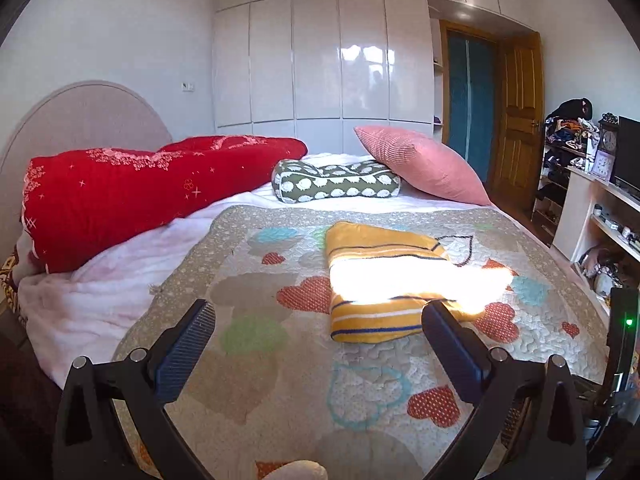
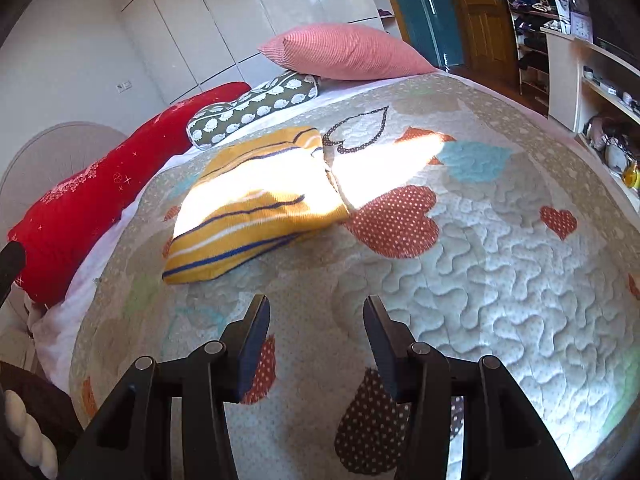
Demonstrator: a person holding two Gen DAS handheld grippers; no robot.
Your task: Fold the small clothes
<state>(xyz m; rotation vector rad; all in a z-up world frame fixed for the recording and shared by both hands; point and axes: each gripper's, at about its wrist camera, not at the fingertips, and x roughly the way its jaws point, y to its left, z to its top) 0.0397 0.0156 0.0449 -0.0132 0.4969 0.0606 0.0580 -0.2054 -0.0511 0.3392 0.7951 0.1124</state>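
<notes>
A yellow garment with white and blue stripes (image 1: 376, 280) lies folded into a flat packet on the heart-patterned quilt (image 1: 280, 380), a bright sun patch across its middle. In the right wrist view the same folded garment (image 2: 256, 208) sits ahead and to the left. My left gripper (image 1: 318, 312) hovers over the quilt just short of the garment's near edge, jaws wide apart and empty. My right gripper (image 2: 316, 308) is above bare quilt (image 2: 500, 300), nearer than the garment, its jaws partly apart with nothing between them.
A red quilt roll (image 1: 140, 188), a green patterned pillow (image 1: 336, 186) and a pink pillow (image 1: 420, 164) lie at the bed's head. White wardrobe (image 1: 320, 60) behind, wooden door (image 1: 516, 120) and cluttered shelves (image 1: 592, 184) at the right. Another device with a green light (image 1: 624, 344) stands at the right edge.
</notes>
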